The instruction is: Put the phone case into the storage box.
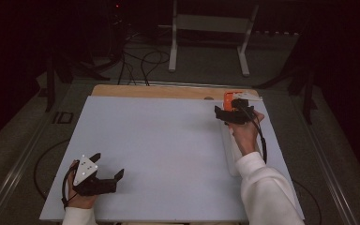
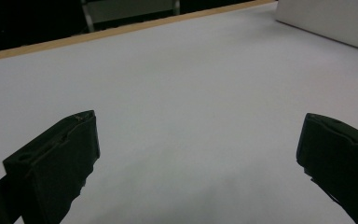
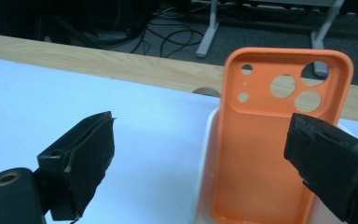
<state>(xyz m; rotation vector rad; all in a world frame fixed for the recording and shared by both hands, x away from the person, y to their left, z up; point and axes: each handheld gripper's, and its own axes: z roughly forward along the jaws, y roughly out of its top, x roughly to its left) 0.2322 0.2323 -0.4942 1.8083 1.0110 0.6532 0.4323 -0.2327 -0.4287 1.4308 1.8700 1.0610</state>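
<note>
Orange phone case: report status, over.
Right gripper open, jaws either side of orange phone case, not closed on it. Case lies in white tray. Left gripper open, idle over table. Nothing blocking.

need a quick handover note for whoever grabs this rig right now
Left gripper: open, holding nothing, low over the near left of the table.
Right gripper: open, jaws either side of the orange phone case, not yet closed on it.
The case lies open side up in a white tray at the far right of the table.
Done: reach to the case. Left: grip it, probably lift it out.
</note>
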